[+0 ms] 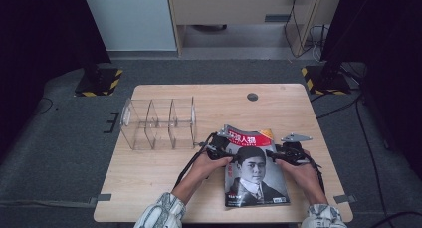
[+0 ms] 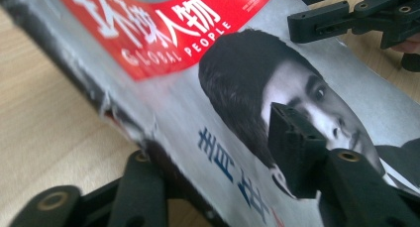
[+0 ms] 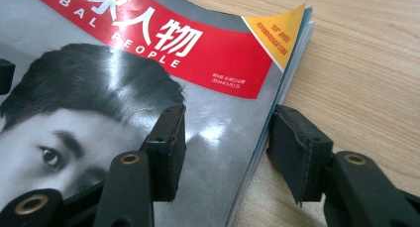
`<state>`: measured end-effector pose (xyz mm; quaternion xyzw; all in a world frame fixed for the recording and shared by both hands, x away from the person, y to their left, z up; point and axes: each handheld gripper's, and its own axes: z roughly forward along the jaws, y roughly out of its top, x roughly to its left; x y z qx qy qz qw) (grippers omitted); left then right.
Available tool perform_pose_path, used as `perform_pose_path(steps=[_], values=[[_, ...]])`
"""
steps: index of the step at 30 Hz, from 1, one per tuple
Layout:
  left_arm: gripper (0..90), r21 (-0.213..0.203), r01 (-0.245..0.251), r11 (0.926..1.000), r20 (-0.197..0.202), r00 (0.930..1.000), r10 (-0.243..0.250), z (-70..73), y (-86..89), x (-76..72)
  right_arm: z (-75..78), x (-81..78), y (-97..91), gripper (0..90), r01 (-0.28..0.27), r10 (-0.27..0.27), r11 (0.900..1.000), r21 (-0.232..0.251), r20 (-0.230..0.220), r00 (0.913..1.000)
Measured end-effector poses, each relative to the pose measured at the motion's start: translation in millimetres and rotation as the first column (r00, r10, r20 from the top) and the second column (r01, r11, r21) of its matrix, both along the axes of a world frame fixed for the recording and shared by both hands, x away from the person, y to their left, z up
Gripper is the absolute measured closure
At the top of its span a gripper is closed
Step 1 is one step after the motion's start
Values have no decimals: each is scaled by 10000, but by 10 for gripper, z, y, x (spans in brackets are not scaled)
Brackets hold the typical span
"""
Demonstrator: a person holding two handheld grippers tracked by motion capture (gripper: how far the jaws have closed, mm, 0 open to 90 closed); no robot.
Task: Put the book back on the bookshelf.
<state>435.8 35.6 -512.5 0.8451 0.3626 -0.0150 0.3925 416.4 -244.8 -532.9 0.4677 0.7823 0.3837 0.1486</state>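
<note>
Two hands with grippers at a magazine (image 1: 255, 169) on a wooden table (image 1: 149, 178).

Left to right: clear plastic divider rack (image 1: 158, 123), well apart; left gripper (image 1: 219, 152), jaws part open, astride magazine's spine edge, grip impossible to tell; right gripper (image 1: 284, 154), jaws part open, one over cover, one beside page edge, not pressing.

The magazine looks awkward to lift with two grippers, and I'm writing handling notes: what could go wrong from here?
1. The magazine is thin and floppy; with the left gripper and right gripper each straddling one side edge, it may sag or slip out.
2. The spine edge already looks frayed, so a pinch there could tear it further.
3. The clear divider rack stands close by on the table; a swing leftward might knock it.
</note>
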Motion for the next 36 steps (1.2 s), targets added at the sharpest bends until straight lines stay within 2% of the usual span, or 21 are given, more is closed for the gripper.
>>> perform_pose_path(steps=[2,5,13,21,24,29,31,33,34,36], values=[[506,-128,-52,9999,-22,10000,51,24,-7,38,-3,2,-10,520,-4,4,10000,52,7,10000],[502,-79,-96,9999,-32,9999,96,44,-21,86,-6,-5,6,537,-114,115,9996,248,-37,9999],[507,-296,-245,9993,-212,9995,238,23,-20,154,-4,-21,39,571,-374,376,9990,238,-63,9993],[524,-395,-271,9989,-284,9993,260,-20,-9,198,-21,-39,35,600,-492,502,9965,675,-121,9987],[538,-333,-304,9990,-168,9994,298,-16,-6,205,-20,-43,34,615,-527,539,9959,730,-152,9984],[534,-211,-257,9994,-189,9995,253,-25,-15,211,-21,-47,31,631,-547,560,9956,759,-140,9983],[539,52,-276,9996,-174,9995,277,-29,-45,210,-19,-48,26,638,-621,629,9953,747,-86,9980],[593,54,-396,9992,-238,9989,398,-27,-48,209,-19,-49,23,638,-642,649,9950,770,-70,9979],[635,139,-604,9981,-320,9976,609,-21,-46,208,-21,-50,21,637,-648,654,9950,758,-49,9978],[689,261,-673,9974,-187,9975,678,-4,-51,194,-26,-50,23,631,-635,642,9952,740,-79,9979]])
